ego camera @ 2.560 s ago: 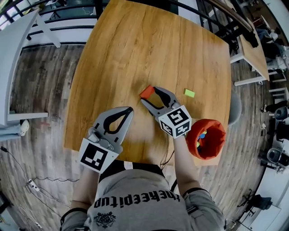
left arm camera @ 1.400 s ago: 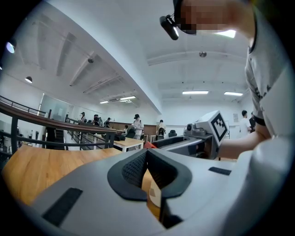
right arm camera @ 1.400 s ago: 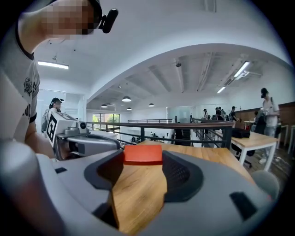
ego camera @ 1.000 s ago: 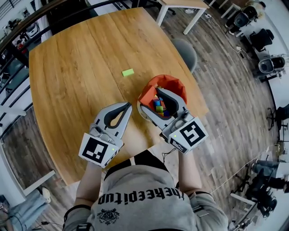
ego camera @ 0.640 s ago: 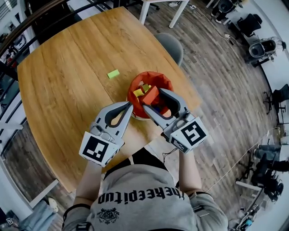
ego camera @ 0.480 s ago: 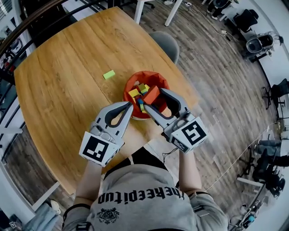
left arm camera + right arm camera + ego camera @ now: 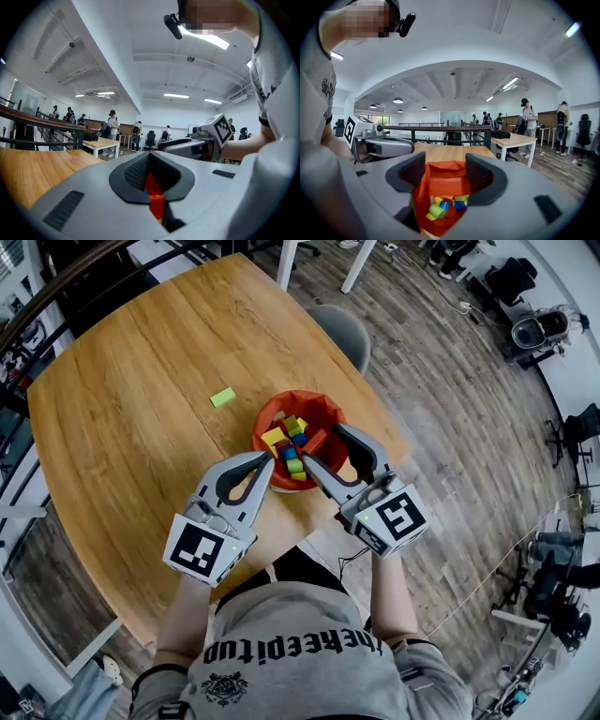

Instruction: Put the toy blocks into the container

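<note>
The orange container (image 7: pixel 328 409) stands near the table's right edge with several coloured blocks (image 7: pixel 286 442) in it. My right gripper (image 7: pixel 326 446) hangs over its near rim, open, with nothing between the jaws. Looking along it, the right gripper (image 7: pixel 446 174) frames the container (image 7: pixel 440 185) and its blocks (image 7: pixel 440 206). My left gripper (image 7: pixel 267 461) is shut and empty, its tips just left of the container. In the left gripper view, a strip of orange shows past the shut left gripper (image 7: pixel 149 176). A light green block (image 7: pixel 222 397) lies alone on the wooden table (image 7: pixel 131 427).
The table's edge runs close behind and right of the container, with a grey chair (image 7: pixel 342 329) just beyond it. Wood floor and office chairs lie further right. The gripper views show a railing, white tables and standing people far off.
The right gripper carried an orange block from the table to above the container. Half a second ago it sat between the jaws; now they are empty. The left gripper stayed shut alongside.
</note>
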A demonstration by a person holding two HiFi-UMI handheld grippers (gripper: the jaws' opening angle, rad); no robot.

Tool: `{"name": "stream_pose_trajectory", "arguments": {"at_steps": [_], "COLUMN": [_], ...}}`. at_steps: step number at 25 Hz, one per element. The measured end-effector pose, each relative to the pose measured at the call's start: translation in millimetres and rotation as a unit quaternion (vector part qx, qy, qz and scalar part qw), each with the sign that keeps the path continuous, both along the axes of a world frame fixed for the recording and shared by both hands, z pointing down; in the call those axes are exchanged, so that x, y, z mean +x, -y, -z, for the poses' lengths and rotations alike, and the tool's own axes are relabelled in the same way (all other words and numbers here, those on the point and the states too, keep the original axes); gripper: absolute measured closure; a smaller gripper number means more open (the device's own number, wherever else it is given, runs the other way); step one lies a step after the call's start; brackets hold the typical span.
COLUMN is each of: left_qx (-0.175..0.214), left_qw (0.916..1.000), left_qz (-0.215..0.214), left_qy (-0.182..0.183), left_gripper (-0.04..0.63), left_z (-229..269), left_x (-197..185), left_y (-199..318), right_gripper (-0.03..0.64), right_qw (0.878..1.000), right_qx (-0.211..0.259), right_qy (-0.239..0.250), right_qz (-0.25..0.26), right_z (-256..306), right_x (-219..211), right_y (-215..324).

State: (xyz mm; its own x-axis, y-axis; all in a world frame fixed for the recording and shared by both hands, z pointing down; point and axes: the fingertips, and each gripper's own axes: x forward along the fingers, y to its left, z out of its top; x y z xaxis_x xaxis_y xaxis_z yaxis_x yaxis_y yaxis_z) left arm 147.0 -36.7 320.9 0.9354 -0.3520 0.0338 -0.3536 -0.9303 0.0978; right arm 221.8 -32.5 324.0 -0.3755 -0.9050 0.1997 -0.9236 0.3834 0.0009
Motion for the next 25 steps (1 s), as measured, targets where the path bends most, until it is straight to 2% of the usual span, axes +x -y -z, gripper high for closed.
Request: {"name": "stream_pose_trajectory", "arguments": {"at_steps": [7,9,13,16,25], "left_qx": [0.000,0.001,0.005,0.008,0.017], "left_qw": [0.9999,0.9999,0.9998,0.9995,0.9975], "left_qz": [0.010,0.014,0.021,0.029,0.068], "left_qy": [-0.001,-0.002,-0.004,-0.005,-0.008], "left_gripper": [0.581,0.581,0.581,0.581,0.581], "left_z": [2.0,1.5,3.4,6.3,12.3], "left_x": [-1.7,-2.9,-7.1,-12.7,-45.6], "left_y": [3.2,4.1,6.1,6.9,6.8], "right_gripper": [0.353,0.403,0.554,0.598,0.606], "right_qw": [1.000,1.000,1.000,0.999,0.995], "right_qx": [0.002,0.003,0.006,0.009,0.021], "right_qy": [0.011,0.015,0.024,0.027,0.046], "right_qz": [0.006,0.004,0.009,0.022,0.086], "right_z": [3.8,3.7,6.5,10.2,20.7], "right_x": [2.1,3.1,1.7,-5.1,-53.6], "right_y": [3.7,4.5,5.0,5.3,8.5]}}
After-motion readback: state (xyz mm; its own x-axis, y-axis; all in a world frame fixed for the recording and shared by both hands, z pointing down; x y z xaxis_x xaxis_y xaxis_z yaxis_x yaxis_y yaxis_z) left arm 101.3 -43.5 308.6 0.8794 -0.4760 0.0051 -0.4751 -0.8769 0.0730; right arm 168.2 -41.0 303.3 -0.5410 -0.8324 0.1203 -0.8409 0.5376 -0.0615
